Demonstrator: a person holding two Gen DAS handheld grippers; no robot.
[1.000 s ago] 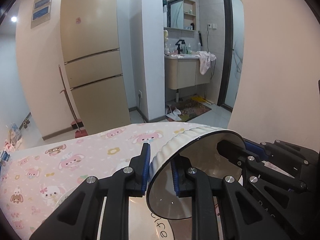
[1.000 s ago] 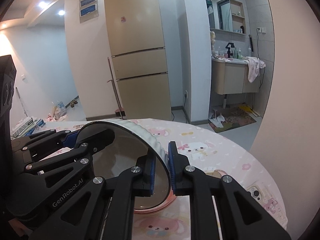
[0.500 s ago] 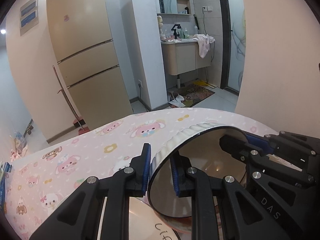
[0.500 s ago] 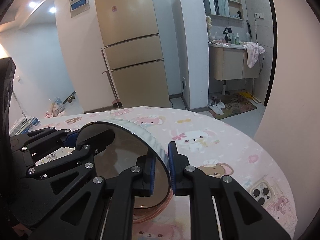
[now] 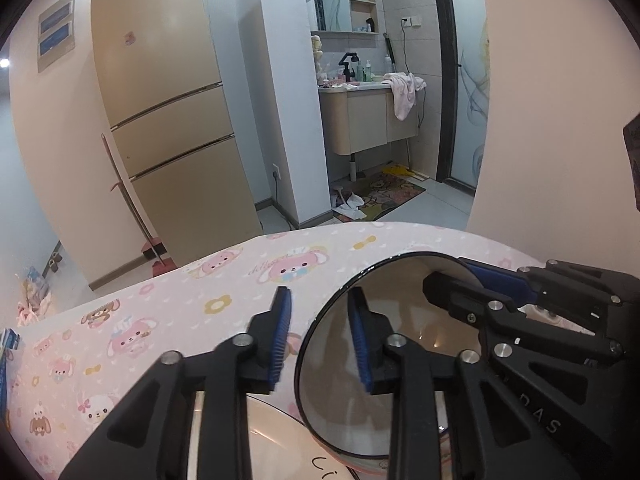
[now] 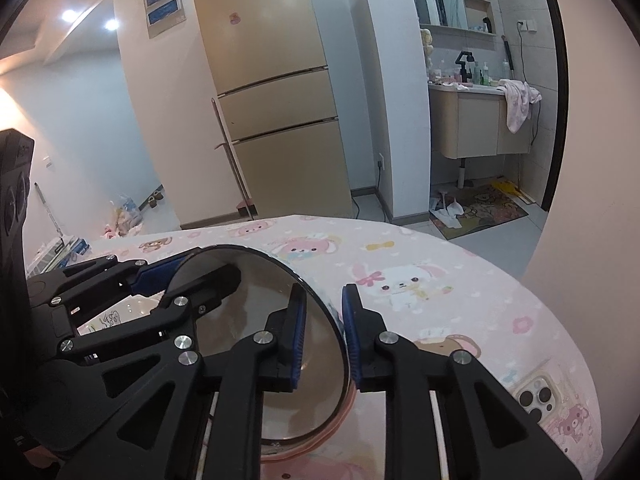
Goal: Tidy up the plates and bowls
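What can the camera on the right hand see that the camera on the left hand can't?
Only the right wrist view shows a phone lying on the table and two ceiling lights.

Only the left wrist view shows a plate with handwriting near its bottom edge.

Both show the bowl with the left gripper and right gripper straddling its rim, jaws just opening, pads off it. Both also show the pink cartoon tablecloth, fridge and bathroom sink.

A bowl point(image 5: 400, 380) sits on the table point(image 5: 168, 320), nested on a plate point(image 5: 280, 440) beneath it. A phone point(image 6: 536, 394) lies to its right. Beyond the table stands a fridge point(image 6: 272, 100), with a bathroom vanity point(image 6: 476, 128) further right.
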